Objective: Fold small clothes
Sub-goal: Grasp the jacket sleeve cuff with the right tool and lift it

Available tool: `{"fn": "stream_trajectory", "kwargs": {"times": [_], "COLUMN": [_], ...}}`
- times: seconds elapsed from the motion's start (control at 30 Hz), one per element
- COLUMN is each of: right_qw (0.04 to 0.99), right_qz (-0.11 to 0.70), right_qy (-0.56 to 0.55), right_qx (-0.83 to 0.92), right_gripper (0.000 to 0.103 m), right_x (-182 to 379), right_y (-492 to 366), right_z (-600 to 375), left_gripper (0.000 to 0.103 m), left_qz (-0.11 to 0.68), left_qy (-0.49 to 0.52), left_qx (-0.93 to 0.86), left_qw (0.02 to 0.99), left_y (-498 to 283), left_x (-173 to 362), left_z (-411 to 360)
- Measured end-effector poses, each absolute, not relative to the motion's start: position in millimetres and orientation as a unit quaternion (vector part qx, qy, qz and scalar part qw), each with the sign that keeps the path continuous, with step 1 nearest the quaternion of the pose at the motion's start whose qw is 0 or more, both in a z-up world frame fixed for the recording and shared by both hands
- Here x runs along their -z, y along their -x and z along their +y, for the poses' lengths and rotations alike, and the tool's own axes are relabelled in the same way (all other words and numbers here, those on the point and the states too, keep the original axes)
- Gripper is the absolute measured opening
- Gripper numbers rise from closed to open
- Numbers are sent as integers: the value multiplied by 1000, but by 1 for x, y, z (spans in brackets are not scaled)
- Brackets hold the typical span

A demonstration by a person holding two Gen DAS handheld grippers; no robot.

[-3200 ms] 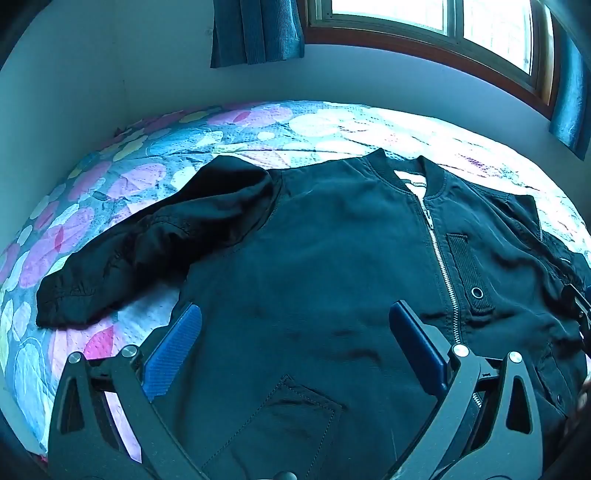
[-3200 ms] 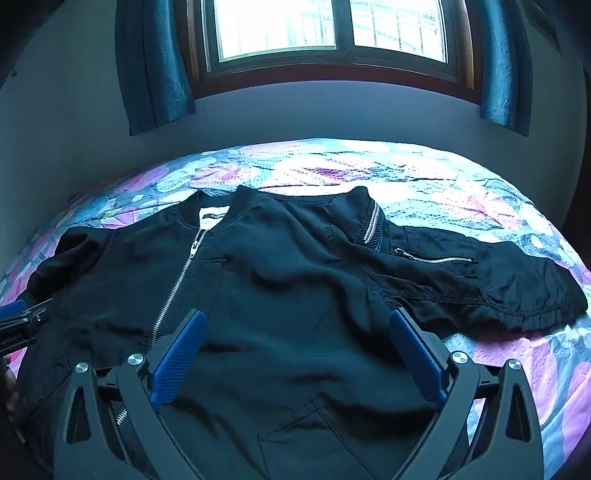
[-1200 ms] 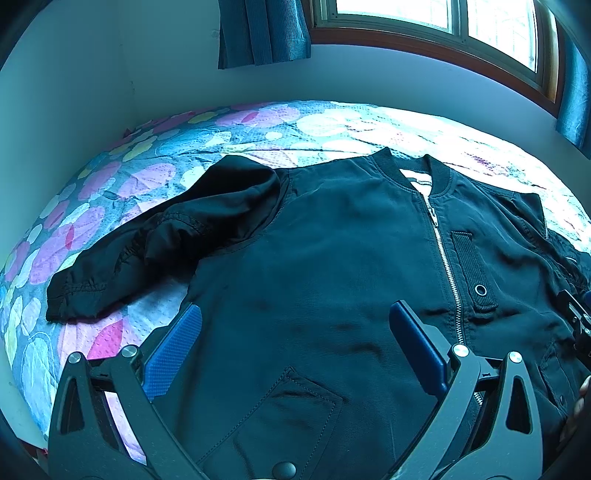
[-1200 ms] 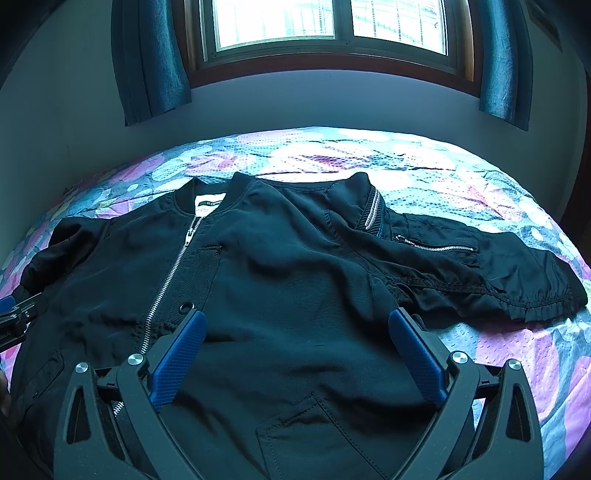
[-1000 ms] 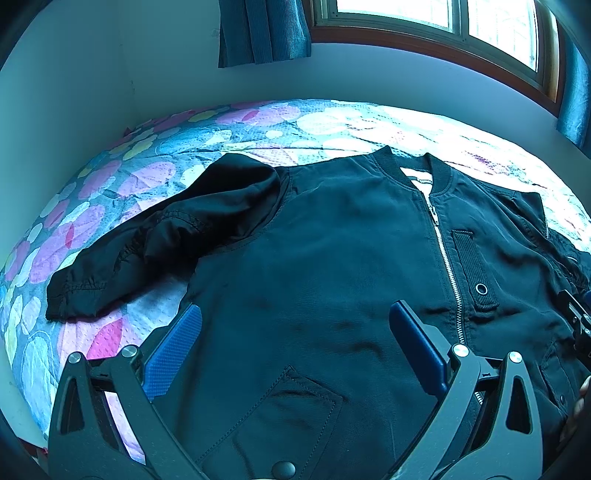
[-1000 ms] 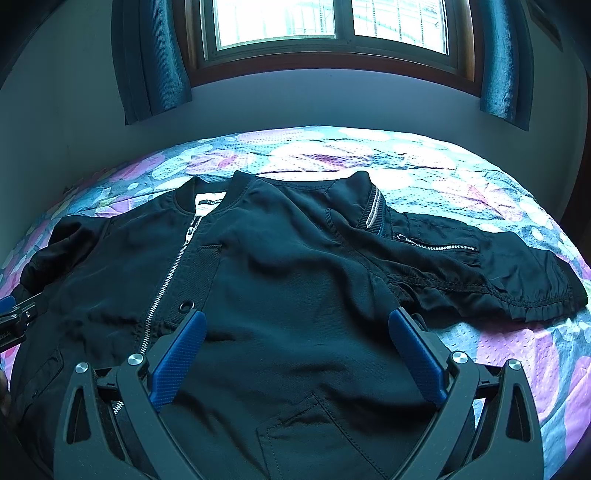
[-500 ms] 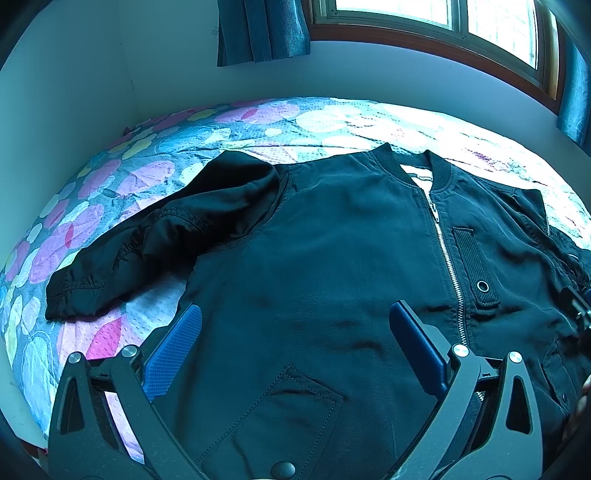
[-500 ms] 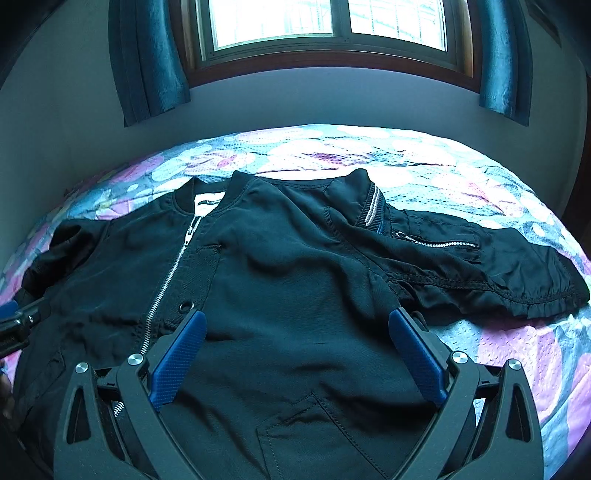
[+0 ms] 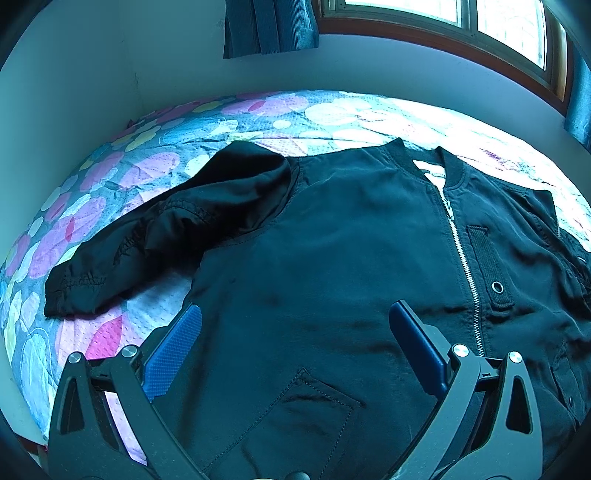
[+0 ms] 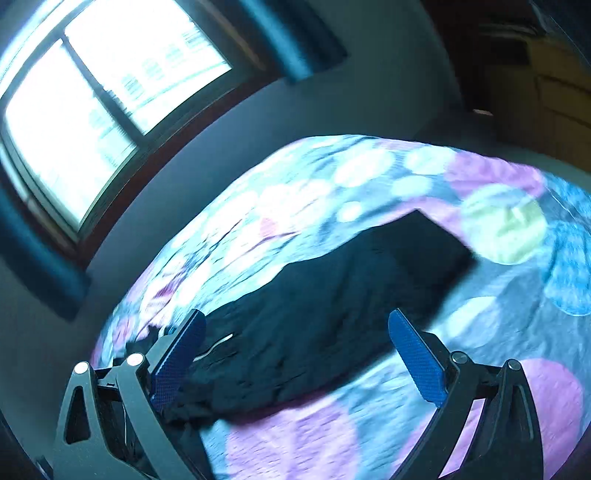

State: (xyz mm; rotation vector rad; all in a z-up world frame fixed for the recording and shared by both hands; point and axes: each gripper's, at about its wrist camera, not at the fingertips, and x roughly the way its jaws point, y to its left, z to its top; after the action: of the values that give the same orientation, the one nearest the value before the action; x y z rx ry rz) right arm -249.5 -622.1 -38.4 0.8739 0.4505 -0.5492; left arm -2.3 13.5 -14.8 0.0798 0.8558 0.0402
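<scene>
Black, thin-looking fabric makes up the jacket [image 9: 332,266], which lies face up and zipped on the floral bedspread [image 9: 110,177], its collar toward the window [image 9: 480,14] and its hem nearest the cameras, presumably so that both sleeves can be brought in over the chest. Beside the jacket's body on one side, the sleeve [image 9: 147,240] bends outward across the bedspread, cuff furthest from the zip [image 9: 461,258]. The left gripper [image 9: 295,332] hovers above the jacket's lower front, just short of the chest pocket [image 9: 295,410], its blue pads spread wide with nothing between them; it seems parked there, ready to pin or lift the cloth. The right gripper [image 10: 295,339] is tilted hard and its view is blurred, which suggests fast motion; its jaws also stand wide apart and hold nothing, and they frame the jacket's other sleeve [image 10: 351,288], lying stretched away from the body. That aim suggests this sleeve is the first fold. No fold looks made so far.
</scene>
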Motion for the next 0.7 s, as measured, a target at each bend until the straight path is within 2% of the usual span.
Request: {"fn": "stream_trajectory", "kwargs": {"times": [0.2,0.27,0.3,0.5,0.57,0.6,0.63,0.7], "right_qw": [785,774,770,765,768,768,764,758], "right_qz": [204,202,199,182,189,199,206,198], "right_qy": [-512,-534,-545,-557,-548,-547,-556,-575], "right_qx": [283,274,267,267,274,267,253,233], "right_gripper": [96,86,75,73,53,33,23,15], "right_x": [90,105,109,107,107,109,115,122], "right_y": [280,278,274,262,258,254,248,252], "right_z": [-690,-695,-696,-701,-703,-703,-703,-698], "left_gripper": [101,101,101,101,101,101,101,101], "left_qz": [426,428,428,437,440,441,442,444], "left_qy": [-47,-49,-50,-53,-53,-52,-52,-53], "left_qx": [-27,-30,-32,-37,-36,-36,-35,-35], "left_qw": [903,902,902,897,896,895,895,894], "left_y": [-2,-3,-3,-5,-5,-5,-5,-5], "left_x": [22,22,22,27,29,29,30,31], "left_z": [10,10,10,7,7,7,6,6]}}
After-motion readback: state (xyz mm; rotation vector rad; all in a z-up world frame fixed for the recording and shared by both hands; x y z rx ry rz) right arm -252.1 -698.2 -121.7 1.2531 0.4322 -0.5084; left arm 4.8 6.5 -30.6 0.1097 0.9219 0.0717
